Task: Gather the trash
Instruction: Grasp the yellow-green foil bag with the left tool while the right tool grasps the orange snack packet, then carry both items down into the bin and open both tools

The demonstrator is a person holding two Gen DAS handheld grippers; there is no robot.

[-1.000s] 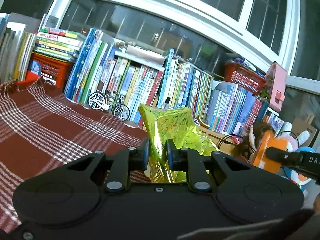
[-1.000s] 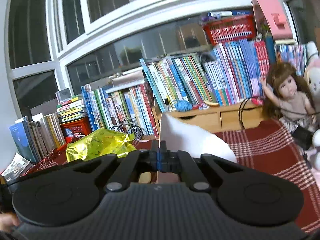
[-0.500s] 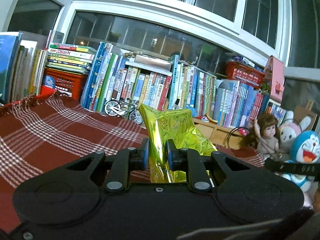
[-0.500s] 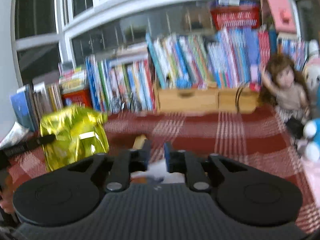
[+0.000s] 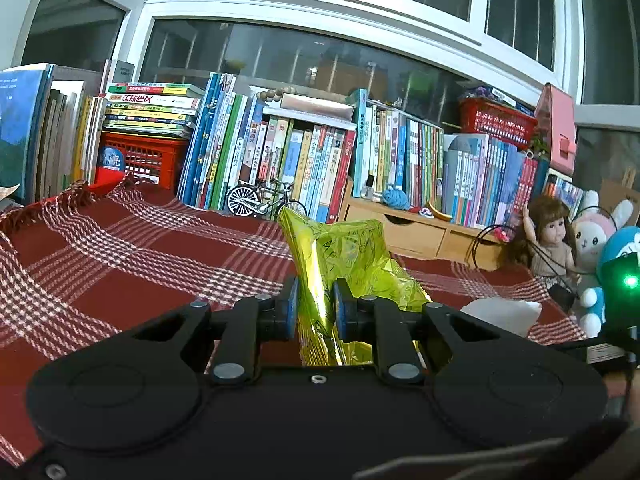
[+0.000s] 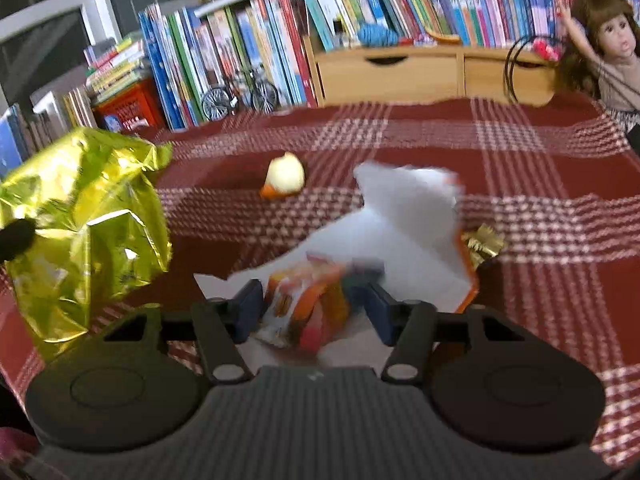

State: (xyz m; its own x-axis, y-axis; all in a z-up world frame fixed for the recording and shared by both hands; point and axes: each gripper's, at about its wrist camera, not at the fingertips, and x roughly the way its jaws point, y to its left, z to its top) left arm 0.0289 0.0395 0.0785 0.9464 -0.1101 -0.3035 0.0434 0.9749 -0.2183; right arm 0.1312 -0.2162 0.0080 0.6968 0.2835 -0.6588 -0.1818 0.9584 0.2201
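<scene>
My left gripper (image 5: 314,308) is shut on a crumpled yellow-green foil bag (image 5: 344,256), held upright above the red plaid cloth (image 5: 132,264). The same foil bag (image 6: 88,220) shows at the left of the right wrist view. My right gripper (image 6: 314,310) is open, its fingers (image 6: 250,308) spread wide. A white and orange snack wrapper (image 6: 400,216) lies blurred on the cloth between and beyond them. From the left wrist view, the white wrapper (image 5: 500,312) peeks out at the right.
A pale yellow scrap (image 6: 284,176) and a small crumpled gold foil (image 6: 482,242) lie on the cloth. Books (image 5: 304,156), a toy bicycle (image 5: 260,200), a wooden drawer box (image 6: 420,72), a doll (image 5: 550,236) and plush toys (image 5: 592,236) line the far edge.
My right gripper has opened and tilted down; the white wrapper it pinched now lies on the cloth between its fingers. The left gripper keeps its hold on the foil bag.
</scene>
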